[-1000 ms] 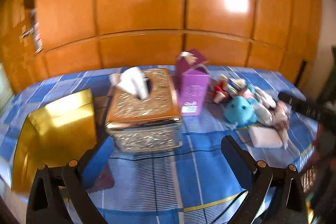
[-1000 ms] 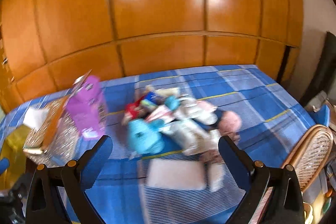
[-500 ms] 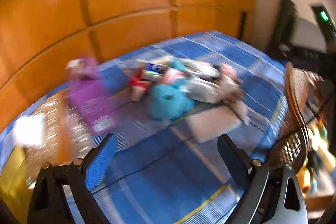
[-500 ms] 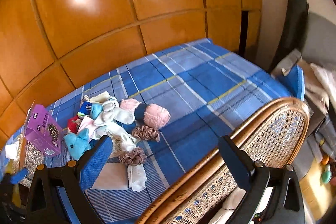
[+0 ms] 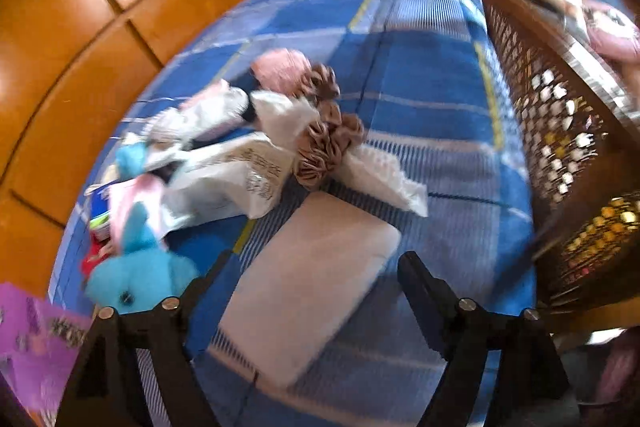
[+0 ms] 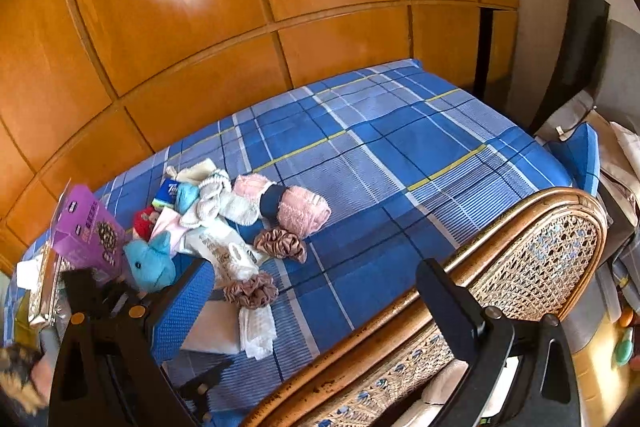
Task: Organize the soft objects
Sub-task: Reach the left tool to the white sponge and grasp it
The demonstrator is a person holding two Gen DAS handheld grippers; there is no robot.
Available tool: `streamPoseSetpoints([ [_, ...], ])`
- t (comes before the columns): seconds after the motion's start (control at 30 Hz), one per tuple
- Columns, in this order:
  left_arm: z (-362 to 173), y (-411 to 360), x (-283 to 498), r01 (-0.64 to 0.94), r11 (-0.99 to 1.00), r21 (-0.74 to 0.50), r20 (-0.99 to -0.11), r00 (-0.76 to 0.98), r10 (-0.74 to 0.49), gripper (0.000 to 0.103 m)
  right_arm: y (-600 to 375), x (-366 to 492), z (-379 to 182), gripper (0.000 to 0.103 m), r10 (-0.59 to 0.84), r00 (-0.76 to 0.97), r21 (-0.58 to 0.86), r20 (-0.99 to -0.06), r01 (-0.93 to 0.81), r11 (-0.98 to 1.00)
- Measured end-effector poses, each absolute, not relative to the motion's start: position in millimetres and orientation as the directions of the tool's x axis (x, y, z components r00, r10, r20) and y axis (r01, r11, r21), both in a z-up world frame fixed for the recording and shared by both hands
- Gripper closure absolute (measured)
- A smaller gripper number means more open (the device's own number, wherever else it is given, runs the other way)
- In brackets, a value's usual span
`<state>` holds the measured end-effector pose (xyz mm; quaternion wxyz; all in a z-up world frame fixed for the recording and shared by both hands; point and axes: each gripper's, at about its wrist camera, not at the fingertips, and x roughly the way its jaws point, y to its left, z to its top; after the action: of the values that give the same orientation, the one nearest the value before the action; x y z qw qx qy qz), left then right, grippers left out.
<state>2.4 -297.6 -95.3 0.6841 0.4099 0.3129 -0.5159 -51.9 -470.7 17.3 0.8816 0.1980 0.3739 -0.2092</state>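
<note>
on the blue plaid bedsheet (image 6: 400, 163) lies a heap of soft things, w/ orange wood wall panels (image 6: 240, 7) behind; left gripper (image 5: 308, 279) points steeply down over a flat folded white cloth (image 5: 316, 267), fingers to either side of it, jaws closing but the pads not pressing on the cloth as far as the blurred view shows; nothing gripped. just beyond the cloth sits a brown satin scrunchie (image 5: 324, 147) touching a white textured cloth (image 5: 384, 175); left of that a printed white bag (image 5: 236, 179), a blue plush toy (image 5: 136, 267) & a pink knit item (image 5: 280, 67) farther back. purple box (image 5: 36, 347) at lower left edge; woven rattan chair back (image 5: 560, 131) at right.

right gripper (image 6: 312, 307) hangs apart from the heap, jaws spread wide, nothing btwn them; its left finger has a blue pad (image 6: 180, 311), its right finger crosses the rattan chair back (image 6: 532, 259). from this view the heap is at lower left: blue plush toy (image 6: 150, 263), purple box (image 6: 86, 231), a second brown scrunchie (image 6: 280, 245) near the pink knit item (image 6: 302, 211), the first scrunchie (image 6: 250, 291) just above the white textured cloth (image 6: 258, 331); the folded white cloth (image 6: 212, 335) is partly hidden behind the blue pad.
</note>
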Motion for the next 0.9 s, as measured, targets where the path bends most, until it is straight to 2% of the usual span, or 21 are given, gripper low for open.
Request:
streamPoseSetpoints([
  [0.03,-96.8,-299.4,5.9,0.965,0.134,0.226,-0.849,0.262,-0.459,0.012,-471.2,-51.3,16.7,0.001,-0.209,0.63,0.193,-0.748,0.508,0.84],
  [0.07,-96.7,-300.3,11.0,0.969,0.143,0.202,-0.849,0.246,-0.467,0.01,-472.1,-50.0,16.3,0.001,-0.197,0.628,0.195,-0.753,0.499,0.845],
  [0.1,-97.0,-299.4,16.1,0.975,0.15,0.165,-0.859,0.217,-0.464,0.013,-472.9,-48.1,16.0,0.001,-0.185,0.625,0.197,-0.759,0.491,0.849],
  [0.13,-97.3,-297.5,21.3,0.983,0.159,0.094,-0.869,0.159,-0.469,0.028,-473.5,-45.7,15.4,0.001,-0.169,0.621,0.202,-0.766,0.482,0.853],
  [0.17,-97.3,-295.3,23.7,0.984,0.174,0.048,-0.869,0.127,-0.479,0.03,-473.7,-42.9,14.5,0.001,-0.153,0.618,0.209,-0.772,0.473,0.856],
  [0.27,-95.5,-278.8,16.4,0.981,0.191,0.046,-0.852,0.139,-0.505,0.037,-471.4,-24.7,7.9,0.008,-0.065,0.592,0.241,-0.803,0.424,0.873],
  [0.4,-91.4,-249.8,10.1,0.967,0.255,0.003,-0.836,0.143,-0.53,0.038,-458.1,8.8,-10.4,0.016,0.034,0.476,0.228,-0.879,0.357,0.906],
  [0.5,-89.8,-226.6,9.1,0.945,0.323,-0.04,-0.822,0.152,-0.548,0.037,-442.6,31.9,-27.2,0.016,0.073,0.389,0.207,-0.919,0.315,0.926],
  [0.63,-83.4,-194.5,2.1,0.913,0.4,-0.084,-0.801,0.177,-0.572,0.037,-427.9,58.5,-59.0,0.021,0.042,0.235,0.114,-0.971,0.303,0.946],
  [0.7,-79.2,-184.1,0.2,0.901,0.422,-0.103,-0.787,0.186,-0.588,0.037,-426.6,66.8,-73.2,0.046,0.055,0.163,0.103,-0.985,0.302,0.948],
  [0.83,-65.8,-168.3,-4.2,0.89,0.438,-0.126,-0.753,0.202,-0.626,0.037,-430.8,70.5,-87.6,0.05,0.074,0.092,0.098,-0.993,0.298,0.95],
  [0.87,-61.0,-165.9,-4.8,0.889,0.44,-0.126,-0.743,0.209,-0.635,0.037,-431.4,70.3,-90.0,0.055,0.094,0.087,0.115,-0.992,0.296,0.948],
  [0.9,-57.1,-168.3,-5.2,0.888,0.442,-0.124,-0.735,0.217,-0.642,0.037,-430.3,70.0,-91.2,0.065,0.09,0.087,0.111,-0.992,0.291,0.95],
])
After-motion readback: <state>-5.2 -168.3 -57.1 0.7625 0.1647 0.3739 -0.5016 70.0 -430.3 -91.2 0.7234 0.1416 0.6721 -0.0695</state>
